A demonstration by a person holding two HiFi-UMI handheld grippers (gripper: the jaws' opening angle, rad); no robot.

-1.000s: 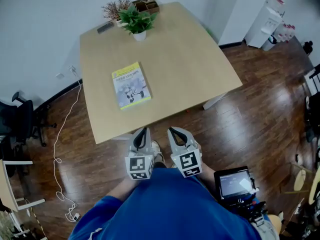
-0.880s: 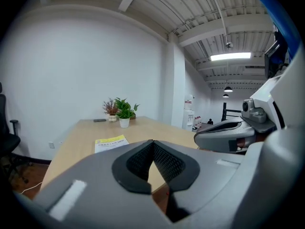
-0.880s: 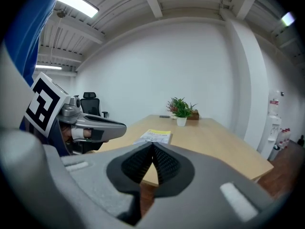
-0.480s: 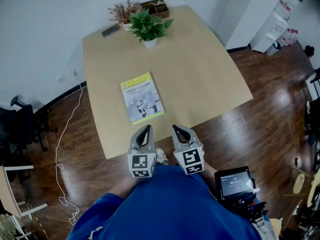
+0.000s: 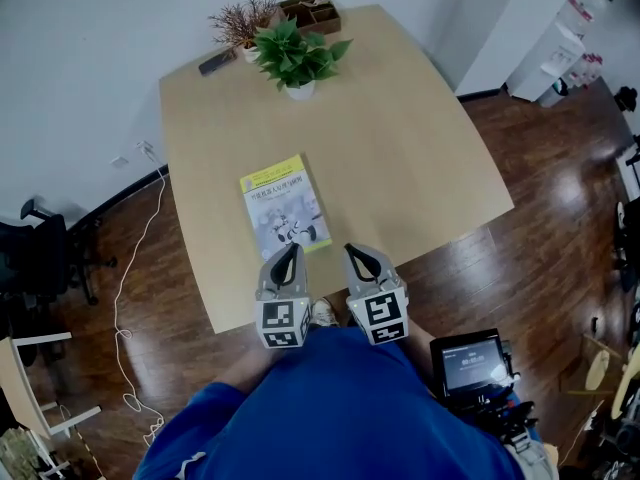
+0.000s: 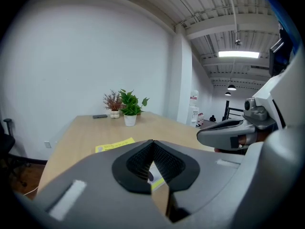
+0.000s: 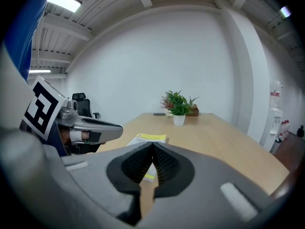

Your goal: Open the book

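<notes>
Just beyond left gripper (image 5: pixel 289 251) and right gripper (image 5: pixel 352 254), jaws together: book (image 5: pixel 284 206).

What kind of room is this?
Probably an office or meeting room: a big wooden table with a potted plant, a black office chair by the wall, and what looks like a water dispenser in the corner.

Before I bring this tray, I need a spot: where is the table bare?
Widest bare patch: the table's right half, between the book and the right edge, this side of the potted plant. A narrower strip lies left of the book. Crowded: the far edge, with dried sprigs, wooden box and a dark flat device.
</notes>
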